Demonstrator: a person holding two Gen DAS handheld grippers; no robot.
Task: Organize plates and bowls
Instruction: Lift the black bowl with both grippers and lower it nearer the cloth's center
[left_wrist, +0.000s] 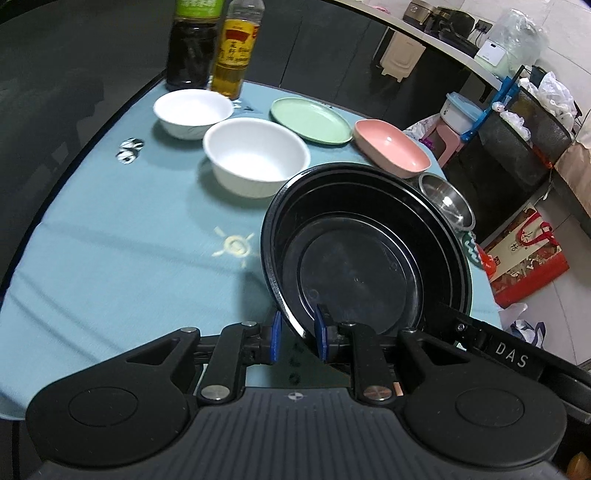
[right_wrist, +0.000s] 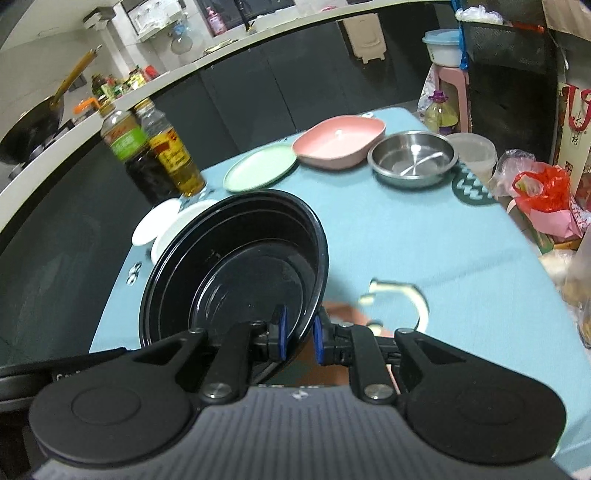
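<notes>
- Black bowl (left_wrist: 362, 251) carried tilted above the blue-clothed table (left_wrist: 110, 258), pinched at 2 opposite spots on its rim.
- Left gripper (left_wrist: 298, 334) clamped narrow on the rim at 6 o'clock in the left wrist view, 1 blue pad inside the wall and 1 outside.
- Right gripper (right_wrist: 298, 332) likewise closed on the black bowl (right_wrist: 236, 266), at its 5 o'clock edge in the right wrist view.
- Best kept level: equal height in both grippers, so the rim does not twist out from between the pads.
- Likely targets, as a judgement: 2 white bowls (left_wrist: 256, 157), (left_wrist: 192, 110) at 11 o'clock in the left wrist view, touching or nearly so.
- Green plate (left_wrist: 310, 120) and pink dish (left_wrist: 391, 149) at 12 to 1 o'clock, steel bowl (left_wrist: 447, 201) at 2 o'clock just behind the black rim; stack or grouping order cannot be told.
- Worth lowering flat onto bare cloth, or squarely into a wider bowl, before any release.
- Worth keeping wide of the 2 bottles (right_wrist: 159, 155) at 10 o'clock in the right wrist view: tall, close together, easy to knock.
- Better to open 1 gripper only once the base sits firm; thin plastic wall probably flexes under an uneven pull.
</notes>
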